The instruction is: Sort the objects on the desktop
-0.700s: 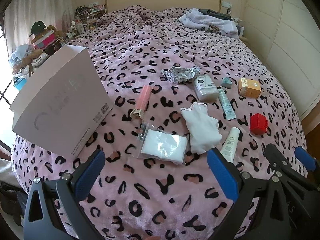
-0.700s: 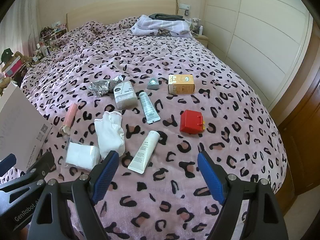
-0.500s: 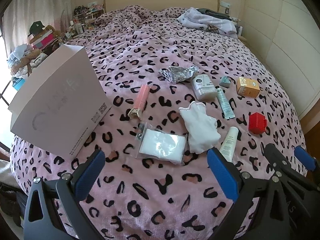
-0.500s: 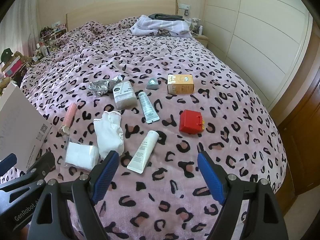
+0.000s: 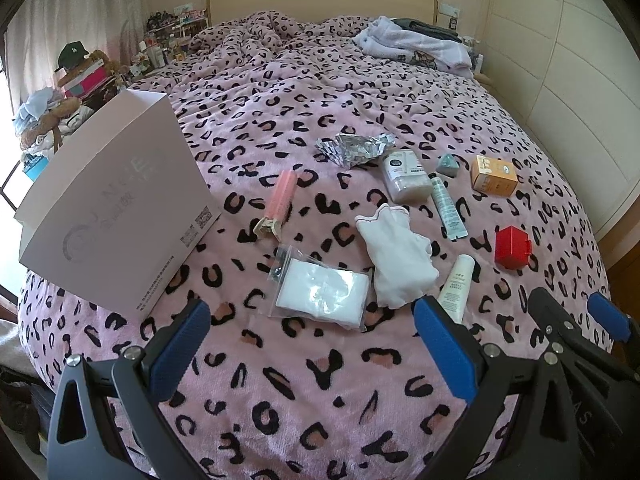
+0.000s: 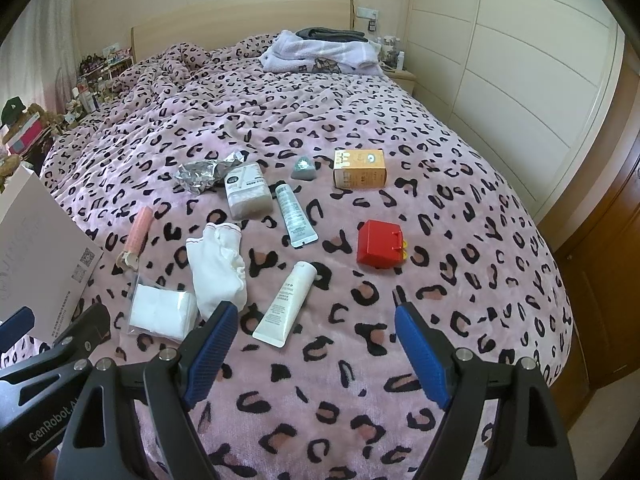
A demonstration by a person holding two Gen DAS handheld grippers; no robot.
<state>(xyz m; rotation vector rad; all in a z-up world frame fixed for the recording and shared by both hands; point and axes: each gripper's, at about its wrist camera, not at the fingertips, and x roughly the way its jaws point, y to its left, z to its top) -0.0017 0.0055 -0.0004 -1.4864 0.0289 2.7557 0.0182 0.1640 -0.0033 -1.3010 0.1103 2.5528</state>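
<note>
With both grippers, left (image 5: 312,344) and right (image 6: 316,346), wide open and empty, we should straddle the white plastic tube (image 6: 285,306) at lower centre squarely.

The blanket (image 5: 320,360) is plush, fuzzy cloth; the box (image 5: 116,208) matt card; the wrapper (image 5: 354,148) crinkled, shiny foil; the bag (image 5: 320,294) clear glossy plastic; the sock (image 6: 218,268) soft white knit; the red case (image 6: 378,242) smooth plastic; the headboard (image 6: 240,16) pale matt wood.
</note>
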